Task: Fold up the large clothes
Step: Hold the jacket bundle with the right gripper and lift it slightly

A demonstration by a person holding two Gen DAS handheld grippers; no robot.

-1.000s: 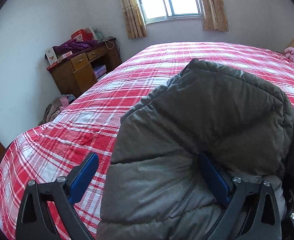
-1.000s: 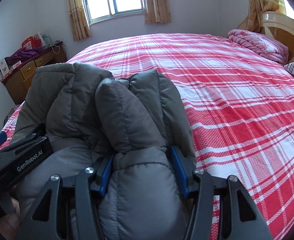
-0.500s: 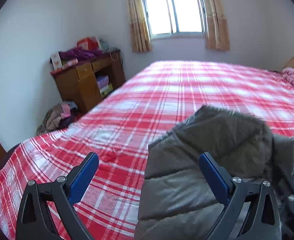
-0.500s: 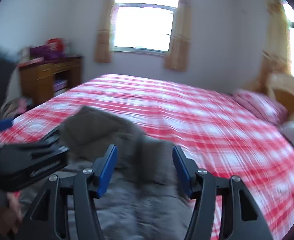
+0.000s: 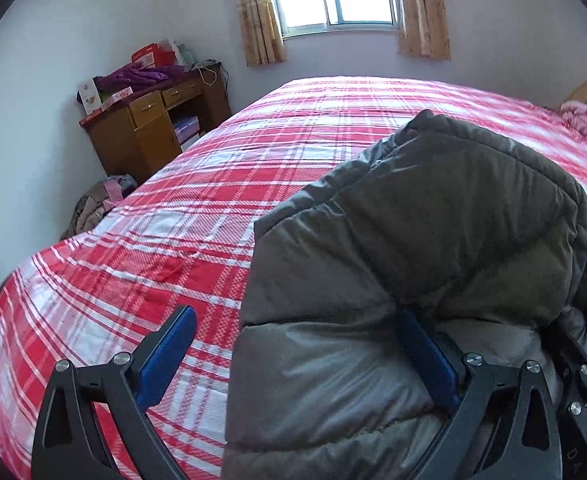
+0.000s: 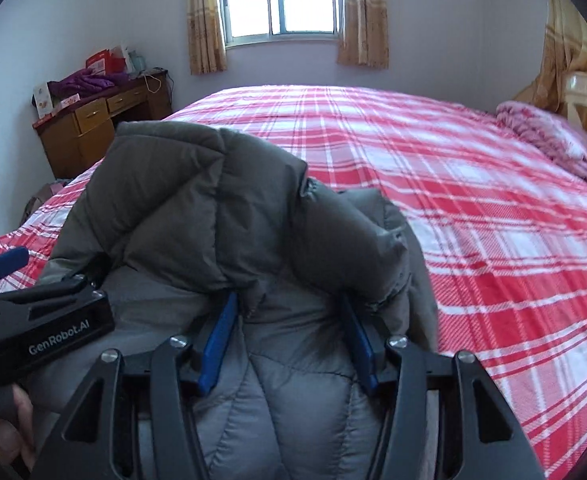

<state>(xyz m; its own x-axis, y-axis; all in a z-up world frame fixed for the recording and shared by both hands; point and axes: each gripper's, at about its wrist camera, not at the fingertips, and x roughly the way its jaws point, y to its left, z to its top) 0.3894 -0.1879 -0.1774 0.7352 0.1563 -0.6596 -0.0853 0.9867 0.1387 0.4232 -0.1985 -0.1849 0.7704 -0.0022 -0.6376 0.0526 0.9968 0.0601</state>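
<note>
The grey puffy jacket (image 5: 433,260) is bulging up over both tools and hiding a good deal. In the left wrist view it is swallowing the tip of the right-hand blue finger of the left gripper (image 5: 293,344), while the other blue finger (image 5: 165,360) is standing clear over the red plaid bedspread (image 5: 153,248). The jaws are spread wide, with only one finger touching the cloth, so nothing is being pinched there. At 4 o'clock in that view black hardware is peeking out from behind the jacket, cut off by the frame.

In the right wrist view the right gripper (image 6: 289,332) is sitting with its two blue fingers (image 6: 217,344) on either side of a thick fold of the jacket. The tips are vanishing under the drooping upper fold, so I cannot tell whether they are actually squeezing it. The jacket is lying at the near edge of the bed, filling the view from 6 up towards 11 o'clock.

Only this view is showing the left tool's black body at 8 o'clock, a fingertip of the person's hand (image 6: 17,436) at 7 o'clock, and a pale headboard (image 6: 585,100) at 2 o'clock. Both are showing the window (image 6: 281,0) at 12, the wooden desk (image 5: 149,132) piled with clutter at 10, and a pink pillow (image 6: 549,136) at 2 to 3 o'clock. The clothes heap (image 5: 97,208) on the floor is showing more plainly from the left.
</note>
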